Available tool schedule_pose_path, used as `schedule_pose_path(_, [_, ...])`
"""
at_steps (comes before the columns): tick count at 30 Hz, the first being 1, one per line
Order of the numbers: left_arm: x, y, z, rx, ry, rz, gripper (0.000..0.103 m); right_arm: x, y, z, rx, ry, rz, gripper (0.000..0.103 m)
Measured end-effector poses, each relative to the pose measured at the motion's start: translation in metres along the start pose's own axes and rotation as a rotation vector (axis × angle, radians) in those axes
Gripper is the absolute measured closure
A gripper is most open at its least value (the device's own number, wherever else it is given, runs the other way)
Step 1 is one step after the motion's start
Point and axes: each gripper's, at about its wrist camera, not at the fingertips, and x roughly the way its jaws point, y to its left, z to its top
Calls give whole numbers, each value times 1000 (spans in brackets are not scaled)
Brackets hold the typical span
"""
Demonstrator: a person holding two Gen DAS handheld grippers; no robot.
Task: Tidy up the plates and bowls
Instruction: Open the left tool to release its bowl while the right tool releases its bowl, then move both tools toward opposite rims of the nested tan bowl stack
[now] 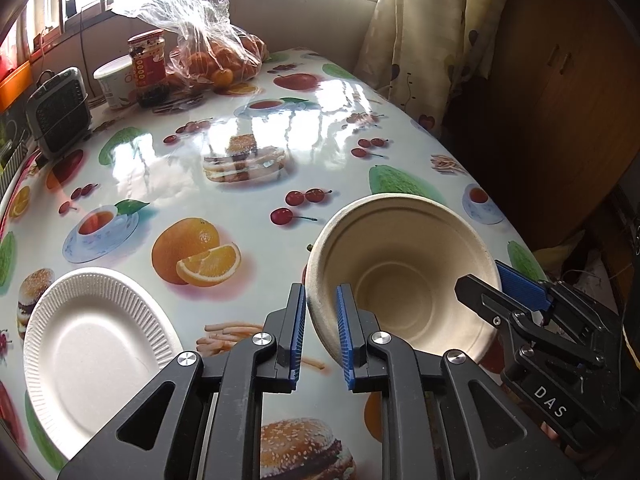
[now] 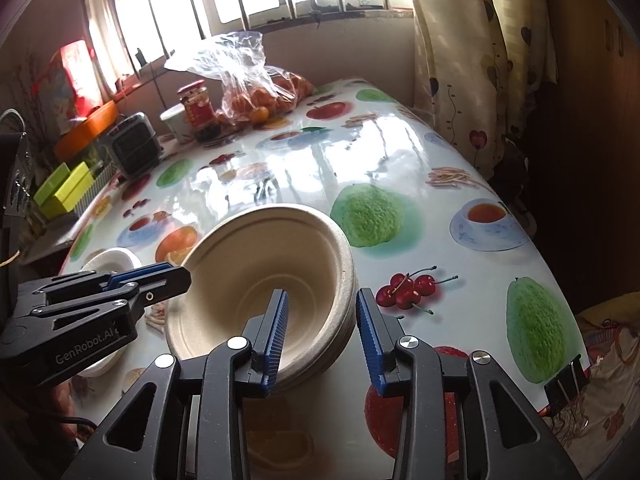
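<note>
Table: glossy fruit-print cloth; clutter (bag of oranges, jar, small heater) sits at the far end, well apart from the work.

Bowl stack: beige paper bowls, nested, near the front edge, tilted with the mouth facing the cameras. Stack looks like two or three bowls; the count is hard to read from the rim edges.

Plate: white paper plate, flat on the table, to the left of the bowls, not touching them.

Left gripper: straddles the left rim of the bowls, one pad outside, one inside. Gap is narrow but I see slack, so it reads as a loosened pinch, not a firm hold.

Right gripper: straddles the right rim the same way, jaws clearly apart, pads off the wall.

Key relation: bowls lie between both grippers, rim inside each jaw. Plate is nearer the left hand, so my guess is that hand takes it next.
</note>
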Motion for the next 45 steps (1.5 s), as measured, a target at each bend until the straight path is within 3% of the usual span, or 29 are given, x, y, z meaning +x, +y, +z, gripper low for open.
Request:
schedule_pose_path(6, [-1,-1,0,5,-14,21,85,0,0,1,7,-2,-2,59])
schedule_pose_path(11, [-4,0,0,12,-43,59,68,-1,-1,1,19,-4,2,52])
schedule_pose_path(20, [-9,5,-4,1,-72,96,64,-4,-6,0,45,-23,23,43])
schedule_pose_path(27, [-11,6,-13,-2,-87,153,64,-9,-14,-5,72,-44,37,42])
schedule_pose_path(31, [-14,8,-17,-10,-89,153,54,-13,-17,-8,75,-55,45,40])
schedule_pose_path(45, [-24,11,-31,-75,-105,143,54,-20,-15,-16,40,-77,69,39])
